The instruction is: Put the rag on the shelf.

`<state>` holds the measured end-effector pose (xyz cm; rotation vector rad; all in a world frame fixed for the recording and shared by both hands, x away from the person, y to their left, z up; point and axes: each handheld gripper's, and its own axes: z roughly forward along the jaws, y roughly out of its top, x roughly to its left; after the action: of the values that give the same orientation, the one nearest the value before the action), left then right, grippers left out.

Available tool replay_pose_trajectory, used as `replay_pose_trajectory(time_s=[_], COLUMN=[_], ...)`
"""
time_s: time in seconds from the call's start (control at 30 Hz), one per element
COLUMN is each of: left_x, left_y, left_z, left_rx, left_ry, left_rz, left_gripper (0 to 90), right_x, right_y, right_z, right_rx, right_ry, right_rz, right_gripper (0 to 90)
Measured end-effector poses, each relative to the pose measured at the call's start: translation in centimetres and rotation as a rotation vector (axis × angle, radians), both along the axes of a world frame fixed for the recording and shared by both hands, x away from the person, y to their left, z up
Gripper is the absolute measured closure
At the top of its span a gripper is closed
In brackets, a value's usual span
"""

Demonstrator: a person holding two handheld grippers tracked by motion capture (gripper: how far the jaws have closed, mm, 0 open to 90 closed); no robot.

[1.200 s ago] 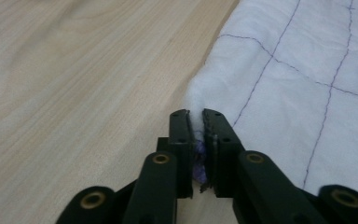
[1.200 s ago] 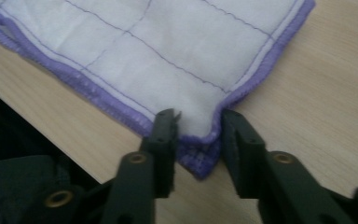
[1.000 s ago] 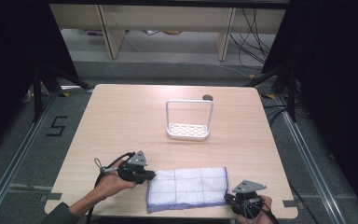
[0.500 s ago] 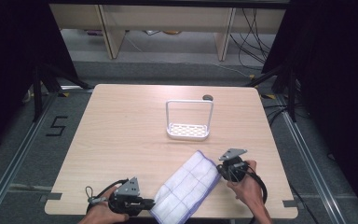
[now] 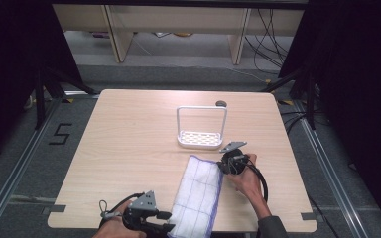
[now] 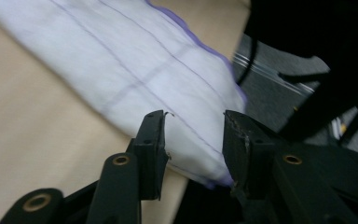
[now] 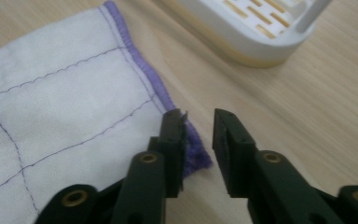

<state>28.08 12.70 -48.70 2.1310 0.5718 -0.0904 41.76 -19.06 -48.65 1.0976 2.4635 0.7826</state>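
Note:
A white cloth [image 5: 198, 193] with purple hems and stitched squares lies lengthwise on the wooden table [image 5: 129, 148], its near end at the front edge. My left gripper [image 5: 167, 219] is at that near end. In the left gripper view the cloth [image 6: 135, 60] runs between the jaws of the left gripper [image 6: 196, 128], which have just been opening and stand open, not pressing it. My right gripper [image 5: 222, 166] is at the cloth's far right corner. Its own view shows the right gripper [image 7: 199, 123] just opened, the purple corner [image 7: 196, 151] beside its left jaw and bare wood in the gap.
A white rack [image 5: 202, 140] with a slotted base and a tall frame stands just beyond the cloth, and appears close in the right gripper view as the rack [image 7: 242, 32]. A small dark round thing [image 5: 221, 103] sits at the table's far edge. Shelving and cables lie beyond.
The cloth has swung from lying along the front edge to lying lengthwise. My right gripper carried its end away toward the rack, my left drew back to the front edge. Both jaws have opened.

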Motion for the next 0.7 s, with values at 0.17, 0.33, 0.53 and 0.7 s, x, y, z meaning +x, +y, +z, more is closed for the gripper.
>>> replay_pose_trajectory(time_s=[0.17,0.33,0.53,0.7], left_x=[3.7,8.1,12.3,15.1], left_y=[0.6,-0.1,-2.0,-3.4], left_z=[0.4,0.3,-0.2,-0.7], left_rx=[0.007,0.027,0.083,0.112], left_ry=[-0.032,-0.041,-0.067,-0.045], left_rz=[0.102,0.214,0.251,0.265], left_gripper=[52.8,48.0,42.0,39.2], right_x=[-0.4,-0.8,-0.9,-0.8], right_y=[-1.6,-2.5,-2.1,-1.6], right_z=[1.1,1.1,0.6,0.3], right_rx=[0.091,0.134,0.125,0.126], right_ry=[-0.008,-0.012,0.029,0.041], right_rz=[-0.084,-0.118,-0.115,-0.125], right_gripper=[57.9,51.4,50.7,50.7])
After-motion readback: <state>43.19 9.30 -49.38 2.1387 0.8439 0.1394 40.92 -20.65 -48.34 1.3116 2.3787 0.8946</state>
